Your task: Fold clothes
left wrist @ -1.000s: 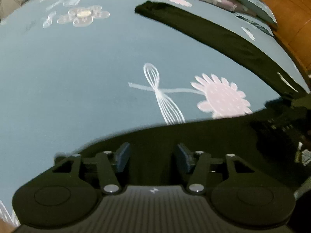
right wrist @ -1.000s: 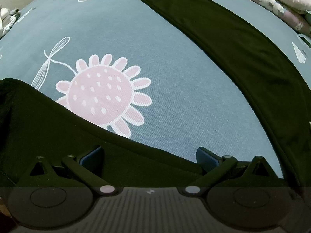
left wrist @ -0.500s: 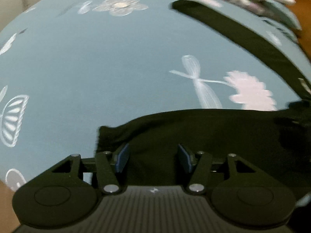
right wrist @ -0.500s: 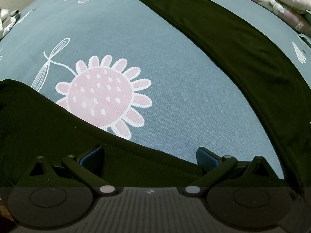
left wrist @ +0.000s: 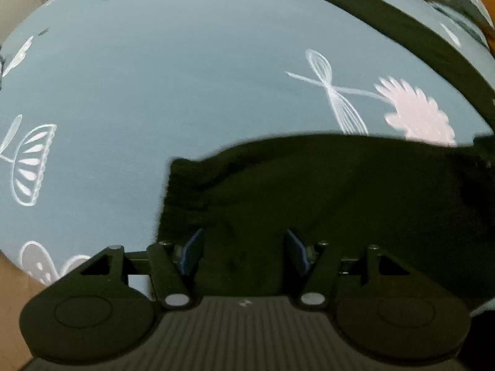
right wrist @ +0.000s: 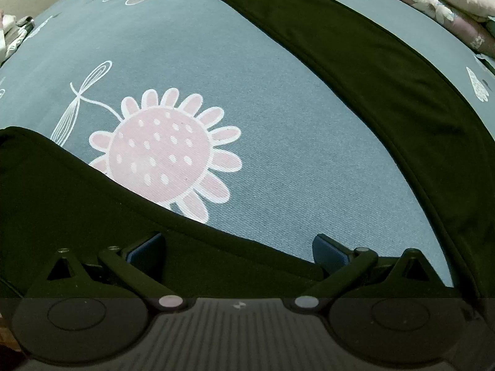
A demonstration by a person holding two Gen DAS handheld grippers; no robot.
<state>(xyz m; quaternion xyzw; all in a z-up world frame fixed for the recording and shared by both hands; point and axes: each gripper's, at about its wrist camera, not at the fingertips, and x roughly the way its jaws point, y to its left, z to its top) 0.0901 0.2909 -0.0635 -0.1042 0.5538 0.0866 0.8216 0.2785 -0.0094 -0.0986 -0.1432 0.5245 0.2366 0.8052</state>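
One black garment [right wrist: 371,71], one flowered bedsheet [right wrist: 278,142] — two hand-held grippers: left [left wrist: 244,252], right [right wrist: 238,249]

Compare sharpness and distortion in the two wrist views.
Left wrist: motion-smeared, flower soft, dark trousers nearly featureless. Right wrist: crisp, sheet weave and flower dots sharp. Both bulge the bed fisheye-style; the right's bottom strip is dimmed.

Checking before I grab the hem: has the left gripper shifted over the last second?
Yes. The left gripper has slid left along the black pants: the pink flower moved rightward in view, and the leg's end now shows. Its jaws are opening.
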